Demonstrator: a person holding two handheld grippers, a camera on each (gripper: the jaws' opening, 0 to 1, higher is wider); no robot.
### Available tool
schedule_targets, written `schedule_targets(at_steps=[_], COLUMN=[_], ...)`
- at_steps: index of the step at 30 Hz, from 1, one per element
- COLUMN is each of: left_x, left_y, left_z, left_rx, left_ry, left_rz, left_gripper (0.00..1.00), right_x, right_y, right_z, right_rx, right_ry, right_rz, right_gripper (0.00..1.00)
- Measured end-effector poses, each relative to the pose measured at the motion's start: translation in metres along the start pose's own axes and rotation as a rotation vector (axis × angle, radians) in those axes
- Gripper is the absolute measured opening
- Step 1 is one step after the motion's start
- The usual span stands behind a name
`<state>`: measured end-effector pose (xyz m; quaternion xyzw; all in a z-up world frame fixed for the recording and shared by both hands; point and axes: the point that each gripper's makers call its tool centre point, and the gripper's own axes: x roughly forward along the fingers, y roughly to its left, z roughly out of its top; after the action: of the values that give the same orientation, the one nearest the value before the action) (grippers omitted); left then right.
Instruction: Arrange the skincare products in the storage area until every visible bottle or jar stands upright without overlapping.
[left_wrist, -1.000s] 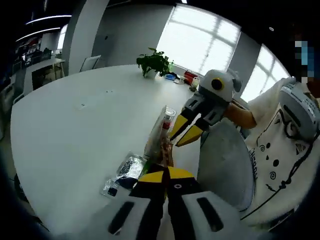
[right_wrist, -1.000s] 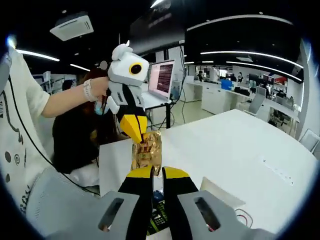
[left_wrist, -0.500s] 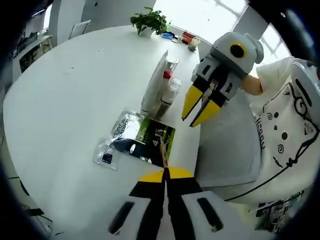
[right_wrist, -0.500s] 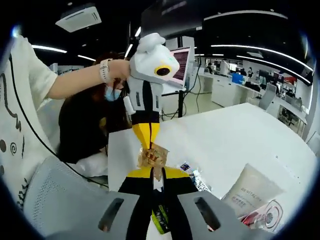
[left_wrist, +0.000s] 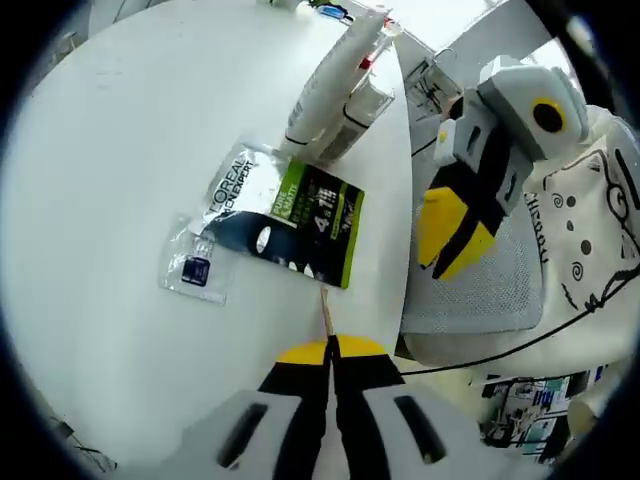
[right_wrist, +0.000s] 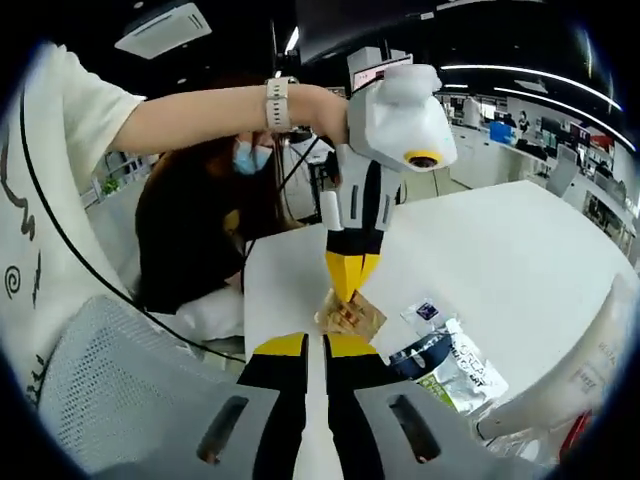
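Left tool (left_wrist: 328, 345) grips a small sachet (right_wrist: 350, 312) over the surface (left_wrist: 100, 150) edge; right tool (right_wrist: 314, 345) nearly closed, empty. We judge little done: tubes (left_wrist: 325, 85) and packets (left_wrist: 285, 220) lie flat w/ overlap.

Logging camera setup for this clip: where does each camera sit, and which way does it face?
Left gripper view: rides the left gripper, looking down at the white table, the green sachet and tubes; the right gripper and a white shirt show.
Right gripper view: rides the right gripper, facing across the table edge; the left gripper and a bare forearm show.
Shared: table, green sachet, small brown packet.
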<state>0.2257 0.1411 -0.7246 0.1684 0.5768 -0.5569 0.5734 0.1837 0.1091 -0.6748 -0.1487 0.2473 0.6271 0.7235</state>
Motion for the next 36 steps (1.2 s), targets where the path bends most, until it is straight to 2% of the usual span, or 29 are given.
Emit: schedule_targets(at_steps=[3, 6, 9, 10, 13, 14, 21, 23, 26, 27, 31, 36], left_x=[0.004, 0.012, 0.015, 0.013, 0.012, 0.014, 0.016, 0.019, 0.020, 0.021, 0.023, 0.023], left_y=[0.005, -0.007, -0.004, 0.005, 0.006, 0.014, 0.031, 0.042, 0.042, 0.044, 0.050, 0.052], left_z=[-0.004, 0.003, 0.005, 0.004, 0.007, 0.008, 0.008, 0.011, 0.011, 0.011, 0.010, 0.013], left_rx=[0.015, 0.026, 0.046, 0.056, 0.073, 0.082, 0.121, 0.147, 0.158, 0.187, 0.193, 0.193], left_ry=[0.039, 0.031, 0.041, 0.046, 0.048, 0.043, 0.058, 0.059, 0.065, 0.065, 0.087, 0.070], left_rz=[0.013, 0.006, 0.022, 0.023, 0.015, 0.011, 0.039, 0.055, 0.054, 0.057, 0.074, 0.073], left_gripper=[0.00, 0.00, 0.00, 0.00, 0.00, 0.00, 0.00, 0.00, 0.00, 0.00, 0.00, 0.00], right_x=[0.007, 0.015, 0.024, 0.027, 0.037, 0.040, 0.055, 0.060, 0.065, 0.067, 0.075, 0.078], right_y=[-0.002, 0.000, -0.002, -0.003, -0.011, -0.017, -0.031, -0.035, -0.042, -0.043, -0.051, -0.055], right_z=[-0.002, -0.006, -0.010, -0.012, -0.016, -0.019, -0.035, -0.037, -0.040, -0.040, -0.047, -0.051], right_rx=[-0.001, 0.008, -0.001, -0.002, -0.006, -0.010, -0.028, -0.023, -0.047, -0.052, -0.039, -0.021], right_ry=[0.003, 0.019, 0.026, 0.034, 0.046, 0.049, 0.082, 0.076, 0.077, 0.078, 0.095, 0.096], right_rz=[-0.002, 0.023, 0.009, 0.008, -0.023, -0.056, -0.113, -0.130, -0.174, -0.183, -0.199, -0.209], right_gripper=[0.06, 0.06, 0.07, 0.07, 0.08, 0.08, 0.09, 0.11, 0.12, 0.12, 0.13, 0.12])
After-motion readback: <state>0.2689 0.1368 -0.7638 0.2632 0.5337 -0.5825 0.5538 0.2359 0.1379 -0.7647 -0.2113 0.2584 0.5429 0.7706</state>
